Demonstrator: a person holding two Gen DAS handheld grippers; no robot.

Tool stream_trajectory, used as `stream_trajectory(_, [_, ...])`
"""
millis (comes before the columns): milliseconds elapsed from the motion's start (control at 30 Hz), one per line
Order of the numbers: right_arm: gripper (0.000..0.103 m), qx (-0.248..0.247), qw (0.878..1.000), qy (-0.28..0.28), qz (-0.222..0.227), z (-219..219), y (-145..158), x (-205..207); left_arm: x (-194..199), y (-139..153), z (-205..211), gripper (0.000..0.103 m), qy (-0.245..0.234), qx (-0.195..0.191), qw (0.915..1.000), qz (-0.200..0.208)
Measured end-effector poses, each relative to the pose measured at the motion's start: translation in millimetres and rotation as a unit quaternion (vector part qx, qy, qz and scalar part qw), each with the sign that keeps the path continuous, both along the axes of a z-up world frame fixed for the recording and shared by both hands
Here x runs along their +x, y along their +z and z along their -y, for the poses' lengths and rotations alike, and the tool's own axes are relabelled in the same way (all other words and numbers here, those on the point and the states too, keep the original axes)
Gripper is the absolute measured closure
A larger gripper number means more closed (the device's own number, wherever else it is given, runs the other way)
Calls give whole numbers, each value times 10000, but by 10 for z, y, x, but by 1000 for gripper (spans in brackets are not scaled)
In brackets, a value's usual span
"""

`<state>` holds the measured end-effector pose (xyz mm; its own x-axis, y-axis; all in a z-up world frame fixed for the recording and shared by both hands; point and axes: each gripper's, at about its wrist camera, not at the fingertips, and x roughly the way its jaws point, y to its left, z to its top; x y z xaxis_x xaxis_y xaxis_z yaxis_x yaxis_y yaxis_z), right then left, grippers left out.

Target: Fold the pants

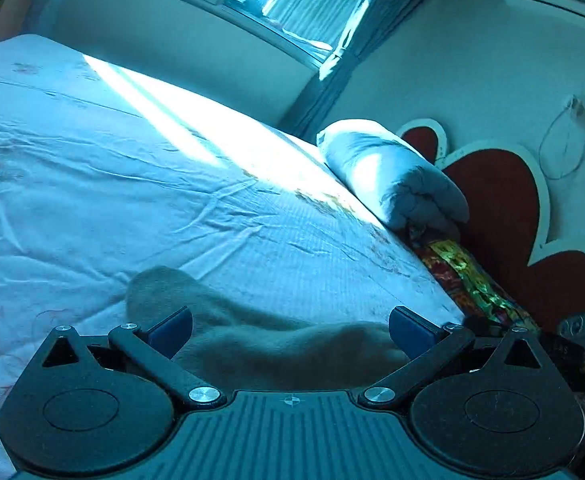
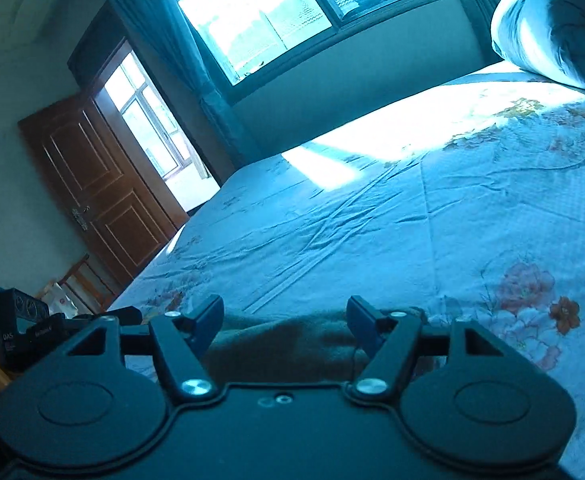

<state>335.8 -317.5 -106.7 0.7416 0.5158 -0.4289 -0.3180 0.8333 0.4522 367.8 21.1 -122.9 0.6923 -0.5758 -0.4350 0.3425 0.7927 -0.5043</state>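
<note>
— How far has the folding been taken?
— Little can be judged done. The pants (image 1: 252, 340) are seen bunched on the near edge of the bed (image 1: 92, 184), between the spread fingers of the left claw (image 1: 290, 330).
— And the right claw (image 2: 284, 322)?
— Likewise held apart, nothing gripped; grasping and folding are left.

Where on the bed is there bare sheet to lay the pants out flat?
Bare sheet runs from the pants at the left gripper to the sunlit strip. Right gripper faces similar open sheet. Crowded only at the headboard side: rolled quilt and colourful cloth.
</note>
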Motion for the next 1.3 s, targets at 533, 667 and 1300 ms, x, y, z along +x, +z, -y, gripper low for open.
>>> stream_trajectory(533, [37,-2400,9696,156,-456,-533,-496,176,48,-490,122,0,574,1401,9867,-595])
stream_trajectory(667, [43,-2590,9658,-20,-157,-565,-402,13,-42,-534,61,0,722,1365,9847,-808])
stream_trajectory(1300, [29,90,9886,-802,-1269,457,-563,-906,-1350,-537,-315,0,1264,1373,9789,-836])
